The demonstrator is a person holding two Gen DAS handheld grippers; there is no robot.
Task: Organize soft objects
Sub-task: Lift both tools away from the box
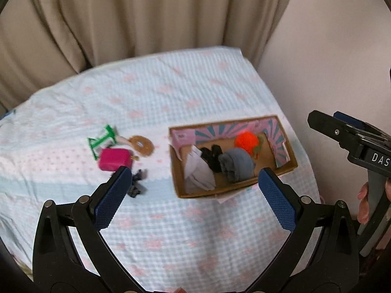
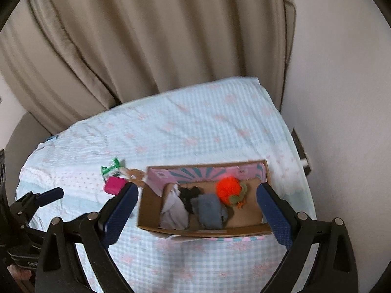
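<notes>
A cardboard box (image 1: 286,167) (image 2: 151,207) lies on the checked bed cover. It holds a white cloth (image 1: 198,171) (image 2: 173,211), a black soft item (image 1: 212,157) (image 2: 189,193), a grey rolled cloth (image 1: 235,164) (image 2: 210,210) and an orange plush ball (image 1: 246,141) (image 2: 228,189). My left gripper (image 1: 194,195) is open and empty, above the bed in front of the box. My right gripper (image 2: 196,216) is open and empty, held above the box; it also shows at the right edge of the left wrist view (image 1: 342,131).
Left of the box lie a pink block (image 1: 114,162) (image 2: 114,185), a green-framed item (image 1: 101,140) (image 2: 111,167), a brown ring (image 1: 141,145) (image 2: 135,174) and a small dark object (image 1: 138,185). Beige curtain (image 1: 146,24) behind, wall at right.
</notes>
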